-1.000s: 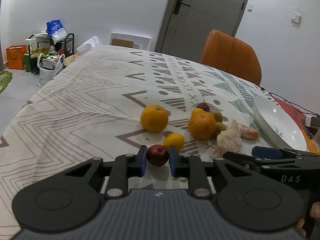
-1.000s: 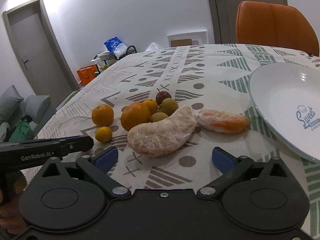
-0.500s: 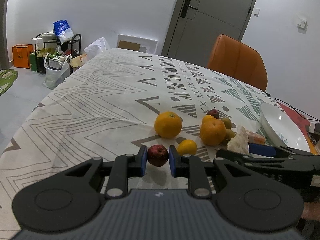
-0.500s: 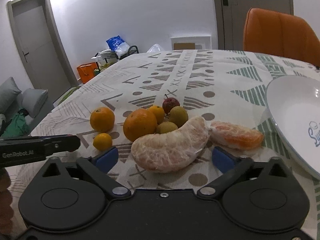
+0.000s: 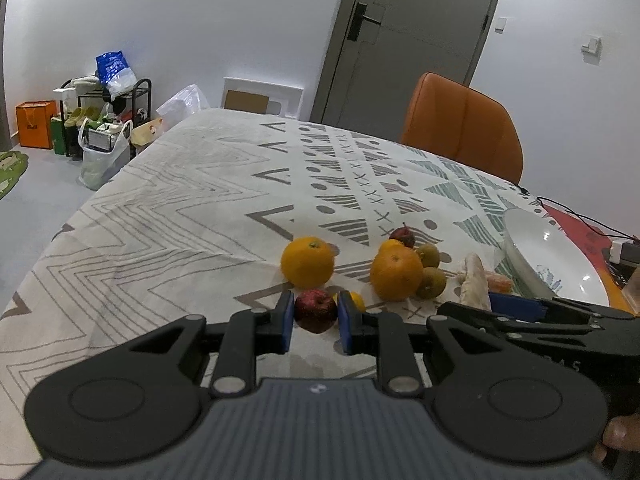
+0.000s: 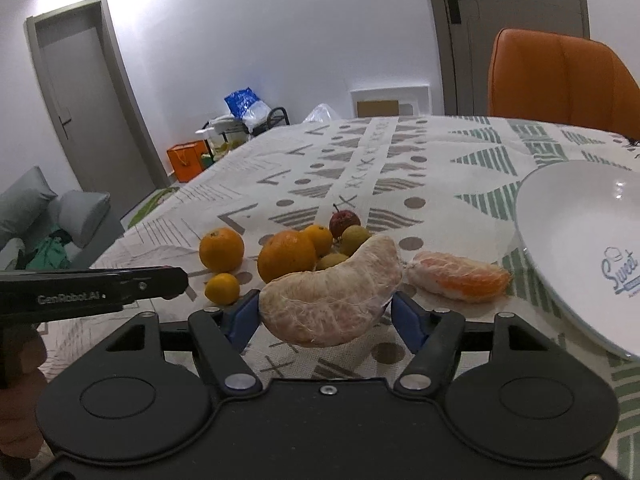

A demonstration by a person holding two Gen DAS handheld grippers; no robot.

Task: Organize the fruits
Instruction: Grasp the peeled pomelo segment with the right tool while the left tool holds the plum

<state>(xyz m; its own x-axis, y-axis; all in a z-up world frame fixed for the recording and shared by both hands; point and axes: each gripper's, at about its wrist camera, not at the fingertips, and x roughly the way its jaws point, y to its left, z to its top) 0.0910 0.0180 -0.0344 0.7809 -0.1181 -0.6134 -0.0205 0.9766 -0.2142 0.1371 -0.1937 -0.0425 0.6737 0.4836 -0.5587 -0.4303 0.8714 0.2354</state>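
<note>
My left gripper [image 5: 315, 320] is shut on a small red apple [image 5: 315, 309] and holds it above the patterned tablecloth. My right gripper [image 6: 326, 316] is shut on a large pale peeled pomelo segment [image 6: 332, 294]. On the cloth lie two oranges [image 5: 307, 261] [image 5: 396, 271], a small yellow citrus [image 6: 222, 288], a second red apple [image 6: 344, 220], green-brown fruits [image 5: 430, 282] and an orange peeled segment [image 6: 460, 276]. A white plate [image 6: 576, 240] stands to the right, with nothing in it. The left gripper's side shows in the right wrist view [image 6: 92, 290].
An orange chair [image 5: 464, 124] stands at the table's far side. Cables and a charger [image 5: 624, 250] lie beyond the plate. A shelf with bags [image 5: 100, 116] and a grey sofa [image 6: 48, 216] stand on the floor to the left.
My right gripper has closed from wide open onto the pomelo segment. My left gripper has risen with the red apple, so the fruits look farther away.
</note>
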